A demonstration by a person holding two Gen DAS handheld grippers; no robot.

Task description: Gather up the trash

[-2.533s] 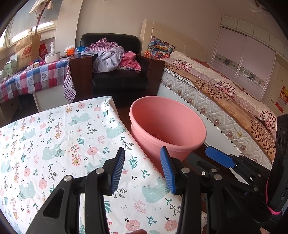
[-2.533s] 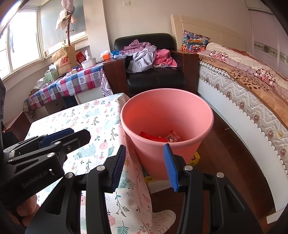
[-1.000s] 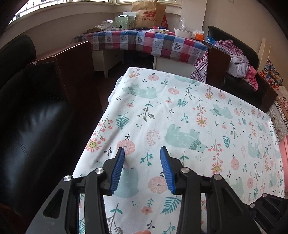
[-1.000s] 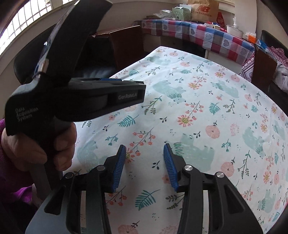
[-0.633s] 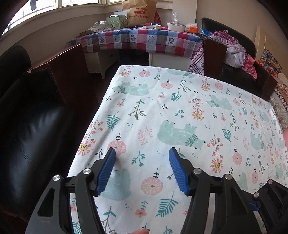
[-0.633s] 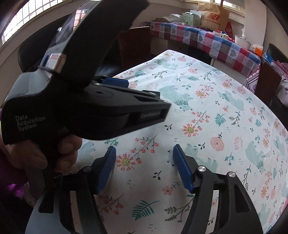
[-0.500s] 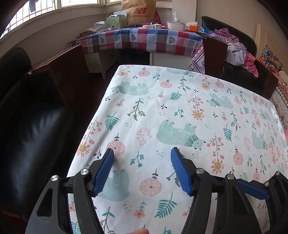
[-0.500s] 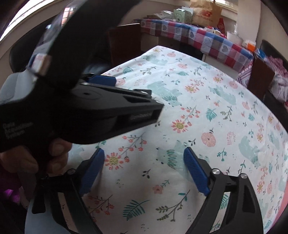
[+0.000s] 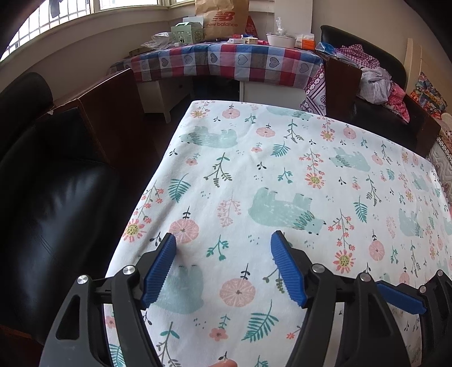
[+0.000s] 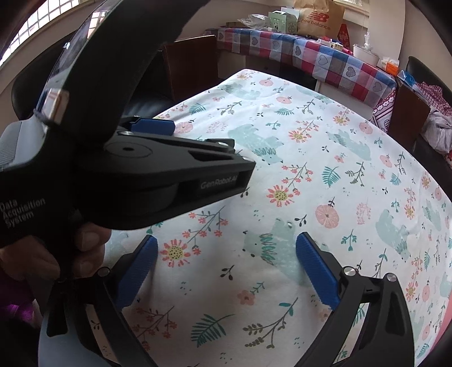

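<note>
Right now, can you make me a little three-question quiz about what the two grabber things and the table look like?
1. True or false: the left gripper is squeezing a piece of trash.
2. Which pattern covers the tablecloth under both grippers? A) stripes B) bears and flowers C) plain white
3. Fill in: the brown paper bag stands on the far table with the ______ cloth.

Key:
1. False. Its jaws have just been opening and nothing is between them; the right gripper is the same.
2. B.
3. Checked: red, blue and grey squares with hearts.
</note>
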